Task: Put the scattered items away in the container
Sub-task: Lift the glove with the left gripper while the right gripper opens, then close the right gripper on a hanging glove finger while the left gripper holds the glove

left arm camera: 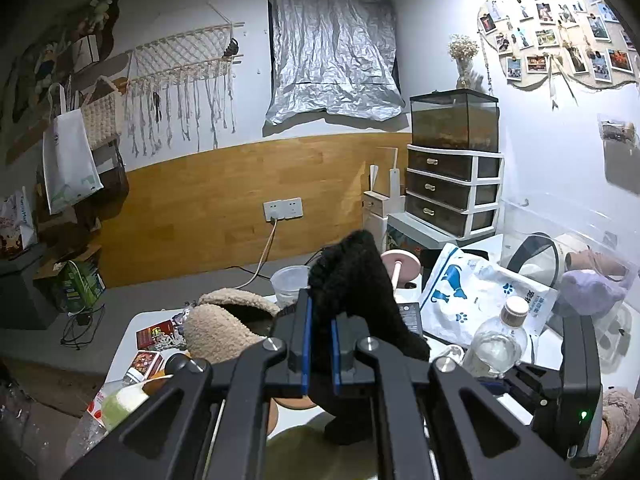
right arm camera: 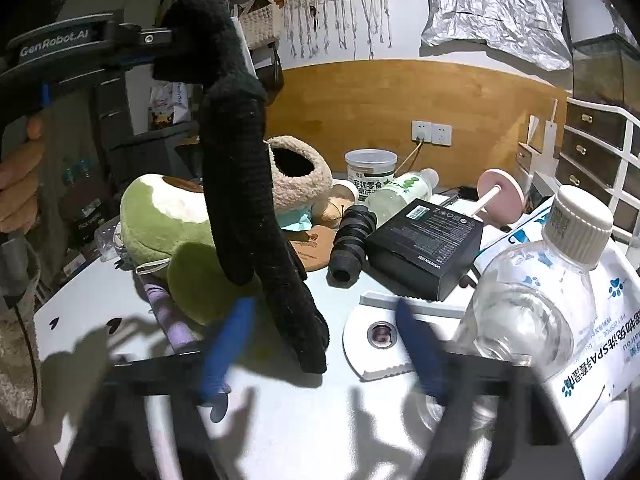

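Knitwear hangs from the left gripper (left arm camera: 319,354): its blue-padded fingers (left arm camera: 306,344) are clamped tight on a long black knitted piece (right arm camera: 240,168), which droops down from the grip until its lower end rests on the white table (right arm camera: 304,424). In the right wrist view that gripper enters from the upper left, held by a hand (right arm camera: 18,184) at the frame's edge. Just behind the black knit sits a green and cream plush toy (right arm camera: 160,216), with a lilac item (right arm camera: 172,320) lying partly under it. Further right stands a beige fleece slipper (right arm camera: 300,176), then a ribbed black rubber part (right arm camera: 352,240) and a black box (right arm camera: 424,248) beside it. The right gripper (right arm camera: 324,356) is low over the table, blurred, its blue fingers (right arm camera: 228,348) spread wide apart with nothing pressed between them; the tail of the black knit lies in the gap. A white disc-shaped object (right arm camera: 368,340) lies there too. At far right a clear bottle (right arm camera: 532,292) stands against a white pouch with blue paw prints (right arm camera: 600,328).
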`<state>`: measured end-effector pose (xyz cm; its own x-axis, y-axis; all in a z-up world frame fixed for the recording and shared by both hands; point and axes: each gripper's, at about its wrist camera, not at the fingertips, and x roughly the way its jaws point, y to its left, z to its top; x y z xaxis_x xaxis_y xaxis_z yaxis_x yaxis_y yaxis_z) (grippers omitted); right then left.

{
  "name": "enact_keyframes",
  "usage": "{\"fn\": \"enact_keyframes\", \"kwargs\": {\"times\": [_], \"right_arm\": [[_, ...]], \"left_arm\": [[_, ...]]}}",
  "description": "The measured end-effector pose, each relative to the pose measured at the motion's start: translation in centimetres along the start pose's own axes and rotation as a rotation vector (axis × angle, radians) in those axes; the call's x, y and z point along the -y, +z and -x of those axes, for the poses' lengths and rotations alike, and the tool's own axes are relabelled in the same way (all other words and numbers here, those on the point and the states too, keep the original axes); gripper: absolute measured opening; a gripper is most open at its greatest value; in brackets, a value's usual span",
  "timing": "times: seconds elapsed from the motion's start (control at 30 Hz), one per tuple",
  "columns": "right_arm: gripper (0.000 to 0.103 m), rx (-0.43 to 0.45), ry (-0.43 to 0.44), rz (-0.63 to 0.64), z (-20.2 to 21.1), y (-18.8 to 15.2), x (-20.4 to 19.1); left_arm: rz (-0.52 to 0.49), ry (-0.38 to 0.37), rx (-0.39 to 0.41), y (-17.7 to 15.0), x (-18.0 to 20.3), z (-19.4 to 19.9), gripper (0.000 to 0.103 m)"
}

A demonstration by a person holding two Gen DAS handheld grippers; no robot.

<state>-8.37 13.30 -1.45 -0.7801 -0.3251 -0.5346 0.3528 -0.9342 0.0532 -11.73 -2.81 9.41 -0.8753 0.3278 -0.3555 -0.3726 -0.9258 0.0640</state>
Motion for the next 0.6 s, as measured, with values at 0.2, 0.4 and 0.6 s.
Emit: {"fn": "enact_keyframes", "kwargs": {"times": [0.2,0.4,0.6], "right_arm": [[0.08,-0.063,0.03,0.003,-2.1,0.0,-0.2],[0.05,-0.117,0.024,0.007,-4.7,-0.8,-0.2],[0.018,-0.12,0.022,0.02,-5.1,-0.5,-0.6]], "left_arm": [[0.008,-0.002,0.001,-0.1,-0.2,0.1,0.008],[0.009,0.002,0.004,-0.1,-0.3,0.3,0.008],[0.015,0.023,0.004,-0.2,-0.7,0.7,0.008]]}}
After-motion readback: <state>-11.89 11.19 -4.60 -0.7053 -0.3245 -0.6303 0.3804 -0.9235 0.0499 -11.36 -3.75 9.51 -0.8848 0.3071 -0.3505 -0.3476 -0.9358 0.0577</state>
